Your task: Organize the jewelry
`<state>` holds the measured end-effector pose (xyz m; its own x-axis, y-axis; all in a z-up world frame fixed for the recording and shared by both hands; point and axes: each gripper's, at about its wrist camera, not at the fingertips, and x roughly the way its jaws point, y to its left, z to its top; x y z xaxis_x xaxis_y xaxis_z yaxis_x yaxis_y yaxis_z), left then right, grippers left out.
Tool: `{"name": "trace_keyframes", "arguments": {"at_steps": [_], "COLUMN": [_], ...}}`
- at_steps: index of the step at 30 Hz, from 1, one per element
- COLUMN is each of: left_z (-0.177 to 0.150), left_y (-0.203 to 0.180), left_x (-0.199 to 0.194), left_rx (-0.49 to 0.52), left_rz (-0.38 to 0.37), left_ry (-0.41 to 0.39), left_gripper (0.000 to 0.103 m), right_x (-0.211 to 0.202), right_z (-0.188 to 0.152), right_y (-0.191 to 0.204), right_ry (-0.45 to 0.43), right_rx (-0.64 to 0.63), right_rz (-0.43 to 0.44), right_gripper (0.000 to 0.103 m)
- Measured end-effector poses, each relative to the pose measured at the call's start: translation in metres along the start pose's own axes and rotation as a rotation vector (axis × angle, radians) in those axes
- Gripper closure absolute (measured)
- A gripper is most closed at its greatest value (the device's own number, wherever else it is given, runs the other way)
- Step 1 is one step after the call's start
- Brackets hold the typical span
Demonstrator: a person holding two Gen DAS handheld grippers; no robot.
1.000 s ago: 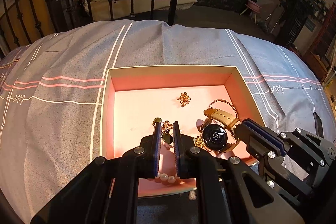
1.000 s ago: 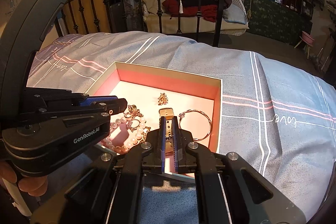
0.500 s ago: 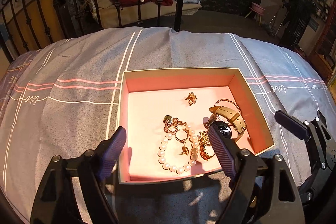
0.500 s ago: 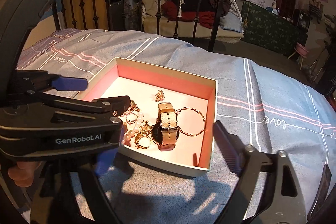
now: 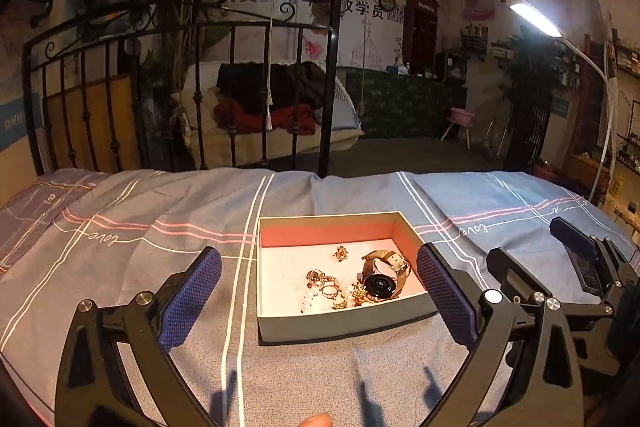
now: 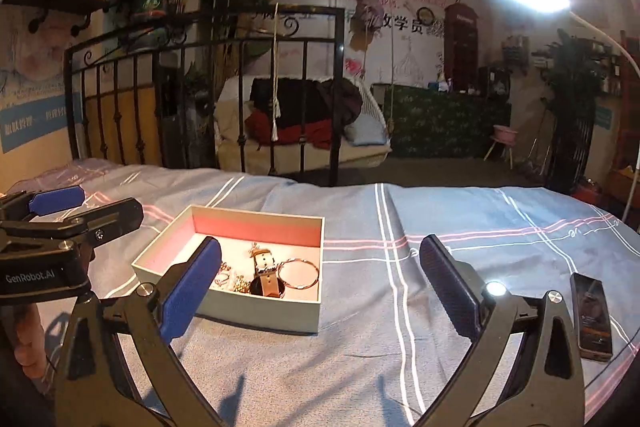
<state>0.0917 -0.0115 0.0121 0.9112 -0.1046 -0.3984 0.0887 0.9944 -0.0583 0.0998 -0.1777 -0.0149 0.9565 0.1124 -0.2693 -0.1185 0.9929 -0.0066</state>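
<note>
Pink-lined and shallow, the open jewelry box (image 5: 340,323) sat on the grey-blue striped bedspread (image 5: 120,267), ahead of both tongs and clear of them. The left gripper (image 5: 318,291) was fully released; its jaws had just been opening, and nothing was clamped between them. In the left wrist view the box appeared in the gap between the two blue pads (image 5: 192,297), but beyond the fingertips and not touched by them. The right gripper (image 6: 320,287) was likewise released, jaws spread wide and empty. In the right wrist view the box (image 6: 280,315) lay ahead and to the left, its near left corner hidden behind the left pad (image 6: 192,291).

Inside the box, all items rested on the pink floor toward the near right part. The wristwatch (image 5: 382,277), with black dial and tan strap, lay nearest the right wall. A thin bangle (image 6: 299,273) lay beside the watch. A pearl bracelet (image 5: 316,297) and several gold rings (image 5: 326,285) were bunched just left of the watch. One small gold brooch (image 5: 340,253) lay apart, farther from the tongs.

A dark phone (image 6: 591,315) lay flat on the bedspread to the right of the right gripper. A black iron bed frame (image 5: 200,87) stood beyond the far edge of the bedspread.
</note>
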Motion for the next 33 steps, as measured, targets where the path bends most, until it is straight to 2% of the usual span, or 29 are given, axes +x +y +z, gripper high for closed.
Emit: {"name": "trace_keyframes", "arguments": {"at_steps": [2,8,13,20,24,33], "left_z": [0.000,-0.001,0.000,-0.004,-0.008,-0.007], "left_y": [-0.002,-0.011,-0.012,-0.006,0.005,0.015], "left_x": [-0.003,-0.008,-0.019,-0.025,-0.022,-0.018], "left_rx": [-0.024,-0.017,-0.009,-0.002,-0.037,-0.056], "left_rz": [-0.020,-0.029,-0.015,0.047,0.075,0.101], "left_ry": [-0.012,-0.018,-0.032,-0.040,-0.027,-0.019], "left_gripper": [0.007,0.007,0.007,0.007,0.007,0.007], "right_x": [-0.008,-0.011,-0.010,-0.010,-0.009,-0.004], "right_z": [0.001,-0.002,-0.005,-0.008,-0.007,-0.004], "right_y": [-0.003,-0.014,-0.017,-0.019,-0.015,-0.008], "right_ry": [-0.030,-0.011,-0.011,-0.015,-0.007,0.001], "right_rx": [0.008,0.032,0.046,0.058,0.036,0.012], "right_rz": [-0.010,-0.037,-0.021,0.003,0.023,0.065], "right_gripper": [0.005,0.005,0.005,0.005,0.005,0.005]}}
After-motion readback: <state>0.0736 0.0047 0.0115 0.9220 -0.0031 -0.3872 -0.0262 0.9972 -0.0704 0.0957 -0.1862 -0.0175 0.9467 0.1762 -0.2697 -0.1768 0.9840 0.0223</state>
